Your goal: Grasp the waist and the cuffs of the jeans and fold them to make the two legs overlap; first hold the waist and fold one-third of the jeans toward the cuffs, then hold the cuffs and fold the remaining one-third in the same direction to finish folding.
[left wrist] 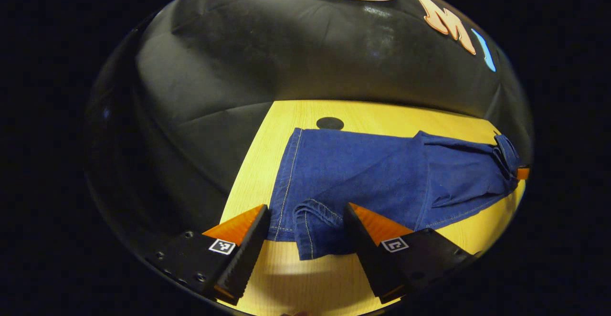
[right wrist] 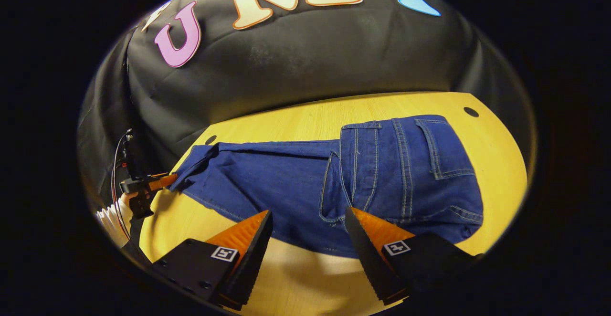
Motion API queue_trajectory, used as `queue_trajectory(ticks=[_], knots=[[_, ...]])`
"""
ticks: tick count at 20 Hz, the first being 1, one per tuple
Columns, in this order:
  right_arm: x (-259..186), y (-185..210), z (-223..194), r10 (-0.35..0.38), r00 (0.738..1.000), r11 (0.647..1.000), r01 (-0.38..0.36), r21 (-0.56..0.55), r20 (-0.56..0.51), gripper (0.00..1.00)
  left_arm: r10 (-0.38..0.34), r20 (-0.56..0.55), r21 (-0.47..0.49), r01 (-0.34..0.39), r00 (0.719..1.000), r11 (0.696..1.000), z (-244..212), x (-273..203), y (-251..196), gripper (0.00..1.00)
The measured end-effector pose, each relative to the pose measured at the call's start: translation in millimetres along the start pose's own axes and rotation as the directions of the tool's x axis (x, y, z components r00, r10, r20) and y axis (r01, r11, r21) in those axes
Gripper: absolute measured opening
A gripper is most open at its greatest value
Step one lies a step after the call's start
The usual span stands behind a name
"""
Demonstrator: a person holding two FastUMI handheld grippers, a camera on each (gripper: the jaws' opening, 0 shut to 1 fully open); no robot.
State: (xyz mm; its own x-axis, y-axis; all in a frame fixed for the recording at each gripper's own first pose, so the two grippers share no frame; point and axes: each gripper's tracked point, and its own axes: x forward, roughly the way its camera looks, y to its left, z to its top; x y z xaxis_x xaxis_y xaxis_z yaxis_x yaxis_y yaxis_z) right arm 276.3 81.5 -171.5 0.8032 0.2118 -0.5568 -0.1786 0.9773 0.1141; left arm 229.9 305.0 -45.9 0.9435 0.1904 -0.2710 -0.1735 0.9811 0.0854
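1. Jeans (right wrist: 382, 173): blue denim, lying lengthwise on the wooden tabletop (right wrist: 296, 115); waist at 3 o'clock in the right gripper view, cuffs (left wrist: 310, 220) at 6 o'clock in the left gripper view.
2. Left claw (left wrist: 305, 225): fingers spread, straddling the cuffs.
3. Right claw (right wrist: 305, 230): fingers spread at the waist-side hem, gripping nothing.

One pair of jeans (right wrist: 334, 177) is lying on one wooden table (right wrist: 296, 115). Two grippers are showing: the left gripper (left wrist: 305, 215) and the right gripper (right wrist: 308, 220), each with two fingers standing apart. Two round dark holes (right wrist: 471, 111) are sitting in the tabletop. One sleeve (right wrist: 112, 220) is showing.
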Motion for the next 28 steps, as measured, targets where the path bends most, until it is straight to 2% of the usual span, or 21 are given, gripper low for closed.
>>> queue_trajectory(ticks=[5,8,11,13,14,15,17,19,21,25,28], knots=[[-30,1,-8,-0.021,1.0,1.0,0.022,0.015,-0.016,0.95,-0.019,0.023,-0.068,0.021,1.0,0.997,-2,2,-5,0.97],[-38,5,-13,-0.023,0.999,0.999,0.024,0.027,-0.026,0.95,-0.03,0.019,-0.089,0.031,0.999,0.996,-3,2,-12,0.93],[-46,10,-13,-0.018,1.0,0.999,0.019,0.041,-0.018,0.95,-0.059,0.016,-0.108,0.06,0.998,0.992,0,4,-27,0.65],[-51,11,-10,-0.02,1.0,0.999,0.02,0.051,-0.005,0.95,-0.072,0.023,-0.128,0.074,0.997,0.989,2,3,-33,0.33],[-53,10,-9,-0.023,1.0,0.998,0.023,0.055,-0.001,0.95,-0.067,0.027,-0.145,0.07,0.997,0.987,2,3,-35,0.23],[-56,9,-10,-0.026,1.0,0.998,0.026,0.058,-0.001,0.95,-0.054,0.032,-0.164,0.059,0.998,0.985,4,4,-35,0.14],[-63,6,-11,-0.035,0.999,0.998,0.035,0.054,0.001,0.95,-0.036,0.04,-0.197,0.044,0.999,0.979,7,4,-34,0.05],[-70,1,-12,-0.049,0.999,0.998,0.049,0.045,0.0,0.95,-0.045,0.051,-0.218,0.055,0.998,0.974,10,1,-38,0.0],[-76,-2,-14,-0.059,0.998,0.997,0.059,0.046,-0.001,0.95,-0.093,0.073,-0.254,0.108,0.993,0.961,19,-7,-50,0.0],[-88,-6,-13,-0.058,0.998,0.997,0.058,0.06,0.004,0.95,-0.203,0.113,-0.3,0.228,0.973,0.926,44,-32,-100,0.0],[-95,-10,-11,-0.048,0.999,0.997,0.047,0.066,0.014,0.95,-0.293,0.173,-0.32,0.335,0.94,0.886,76,-52,-161,0.0]])
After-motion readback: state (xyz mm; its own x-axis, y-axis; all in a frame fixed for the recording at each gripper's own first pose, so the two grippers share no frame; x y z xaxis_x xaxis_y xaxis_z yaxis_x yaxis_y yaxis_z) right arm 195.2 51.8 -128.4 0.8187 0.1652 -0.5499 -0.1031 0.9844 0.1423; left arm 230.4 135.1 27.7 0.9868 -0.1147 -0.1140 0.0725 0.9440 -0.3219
